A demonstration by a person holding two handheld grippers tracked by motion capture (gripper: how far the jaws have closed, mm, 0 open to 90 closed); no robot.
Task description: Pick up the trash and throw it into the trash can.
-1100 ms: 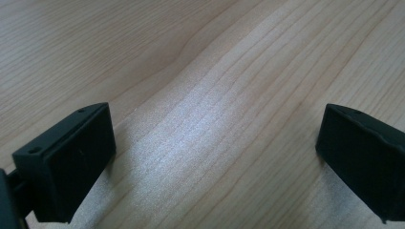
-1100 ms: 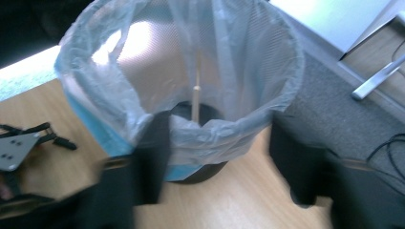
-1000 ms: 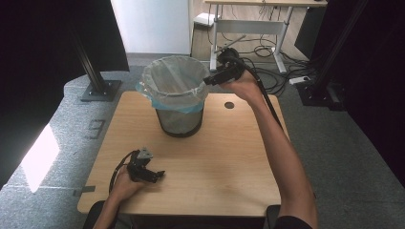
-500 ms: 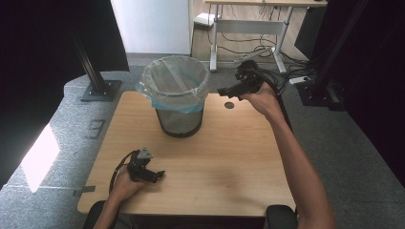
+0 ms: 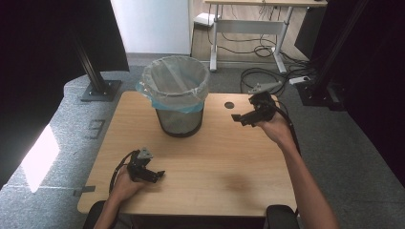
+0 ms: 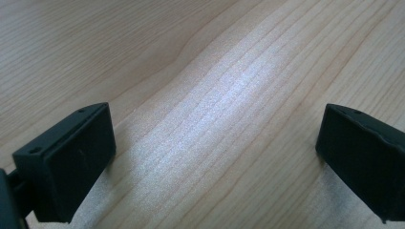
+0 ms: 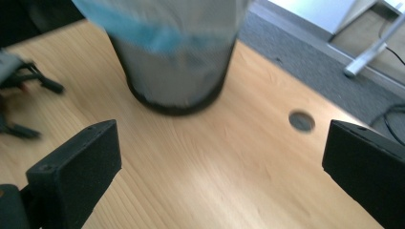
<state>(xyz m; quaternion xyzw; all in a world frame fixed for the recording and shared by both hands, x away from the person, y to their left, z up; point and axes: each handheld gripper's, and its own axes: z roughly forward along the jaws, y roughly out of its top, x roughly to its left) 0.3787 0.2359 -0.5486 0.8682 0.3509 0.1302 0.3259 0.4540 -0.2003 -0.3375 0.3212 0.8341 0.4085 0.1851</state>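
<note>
Ahead of my right gripper (image 5: pixel 242 118) stands a black mesh bin (image 5: pixel 177 95), lined with a clear bag cuffed blue. Both jaws gape, holding nothing. My left gripper (image 5: pixel 155 175) rests on the wooden table (image 5: pixel 224 167), spread wide.

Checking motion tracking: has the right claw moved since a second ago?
Yes. The right claw was over the wastebasket's rim; it has pulled back to the right and toward the person, now past the table's cable hole.

Pale wood grain is showing across the surface (image 5: pixel 215 162). Ahead of the black right gripper (image 5: pixel 242 118), a black mesh bin (image 5: pixel 179 117) is wearing a translucent liner (image 5: pixel 176 78), blue at its edge.
</note>
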